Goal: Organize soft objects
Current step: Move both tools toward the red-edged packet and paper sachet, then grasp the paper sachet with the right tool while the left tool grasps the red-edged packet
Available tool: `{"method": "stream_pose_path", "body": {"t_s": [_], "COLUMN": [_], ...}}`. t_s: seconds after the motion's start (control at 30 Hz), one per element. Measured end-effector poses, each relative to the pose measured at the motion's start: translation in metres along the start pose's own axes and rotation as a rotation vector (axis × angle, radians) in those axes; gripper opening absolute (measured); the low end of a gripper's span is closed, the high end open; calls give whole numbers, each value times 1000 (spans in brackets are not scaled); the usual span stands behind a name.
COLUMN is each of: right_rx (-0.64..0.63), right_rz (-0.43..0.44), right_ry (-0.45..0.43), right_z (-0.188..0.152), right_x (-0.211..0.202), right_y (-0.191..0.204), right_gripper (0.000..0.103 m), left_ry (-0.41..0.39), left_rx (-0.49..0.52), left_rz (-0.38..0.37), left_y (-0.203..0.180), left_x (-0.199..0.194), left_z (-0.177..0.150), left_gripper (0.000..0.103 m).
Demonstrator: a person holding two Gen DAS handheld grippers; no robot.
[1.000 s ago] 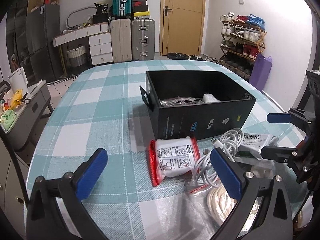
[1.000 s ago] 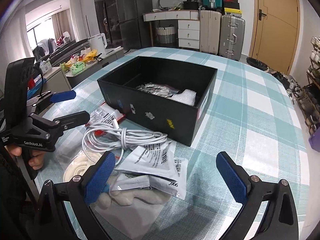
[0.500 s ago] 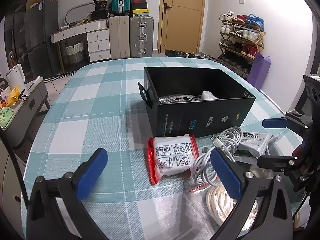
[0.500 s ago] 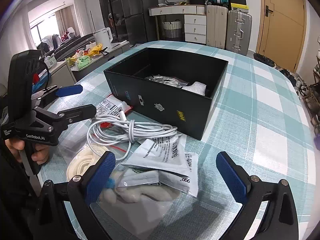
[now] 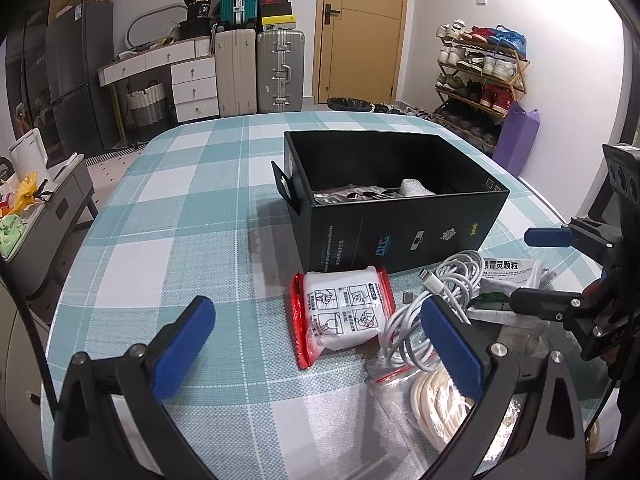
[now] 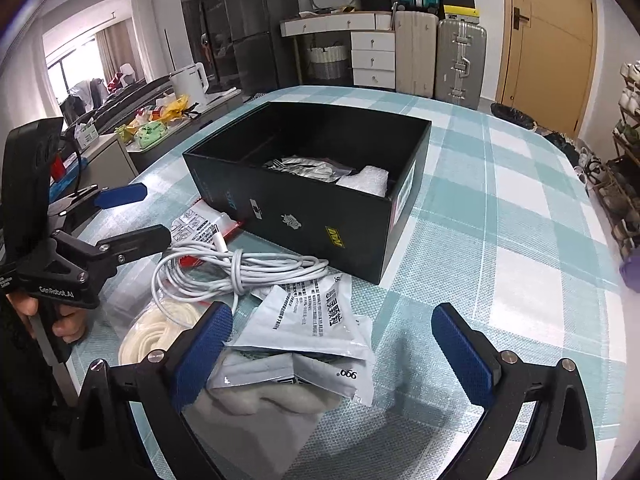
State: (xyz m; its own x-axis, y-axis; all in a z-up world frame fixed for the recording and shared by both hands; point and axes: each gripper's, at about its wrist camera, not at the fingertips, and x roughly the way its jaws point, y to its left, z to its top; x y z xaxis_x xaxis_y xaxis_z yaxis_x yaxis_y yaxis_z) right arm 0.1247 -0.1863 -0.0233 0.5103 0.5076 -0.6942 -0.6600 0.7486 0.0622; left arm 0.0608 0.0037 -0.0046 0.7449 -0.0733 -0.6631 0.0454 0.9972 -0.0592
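A black open box (image 5: 400, 236) (image 6: 320, 216) stands on the checked table and holds a silver pouch (image 6: 304, 166) and a white bubble-wrap piece (image 6: 366, 180). In front of it lie a red-edged white packet (image 5: 340, 312), a coiled white cable (image 5: 424, 312) (image 6: 240, 270), grey sachets (image 6: 316, 320) and a clear bag with cream rope (image 5: 436, 404). My left gripper (image 5: 316, 352) is open and empty, hovering above the red-edged packet. My right gripper (image 6: 332, 352) is open and empty above the sachets.
The table (image 5: 180, 240) has a teal and white checked cloth. A low side cabinet with clutter (image 5: 28, 208) stands at the table's left. Suitcases (image 5: 280, 72), drawers and a shoe rack (image 5: 480, 80) stand farther back by the walls.
Both grippers have pulled back and risen slightly, so the box and pile look a little farther off. Both stay open and empty. No object has moved.
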Motion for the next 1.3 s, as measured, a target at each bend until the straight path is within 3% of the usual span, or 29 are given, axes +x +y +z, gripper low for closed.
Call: {"method": "stream_pose_path", "body": {"t_s": [0.13, 0.33, 0.77, 0.87, 0.9, 1.3], "right_rx": [11, 18, 49, 45, 41, 31], "right_rz": [24, 61, 72, 70, 70, 50], "right_ry": [5, 4, 36, 43, 44, 16], "right_z": [-1, -1, 1, 2, 2, 1], "right_x": [4, 10, 25, 26, 26, 14], "right_y": [-2, 0, 1, 2, 3, -3], "right_gripper": [97, 81, 79, 70, 62, 59], "left_ry": [2, 5, 22, 32, 33, 20], "left_rx": [5, 5, 7, 9, 8, -36], "left_rz": [3, 0, 2, 5, 2, -1], "left_y": [-1, 0, -2, -2, -2, 6], "left_x": [1, 1, 4, 6, 6, 3], "left_z": [-1, -1, -2, -2, -3, -3], "left_gripper": [103, 103, 103, 103, 103, 103]}}
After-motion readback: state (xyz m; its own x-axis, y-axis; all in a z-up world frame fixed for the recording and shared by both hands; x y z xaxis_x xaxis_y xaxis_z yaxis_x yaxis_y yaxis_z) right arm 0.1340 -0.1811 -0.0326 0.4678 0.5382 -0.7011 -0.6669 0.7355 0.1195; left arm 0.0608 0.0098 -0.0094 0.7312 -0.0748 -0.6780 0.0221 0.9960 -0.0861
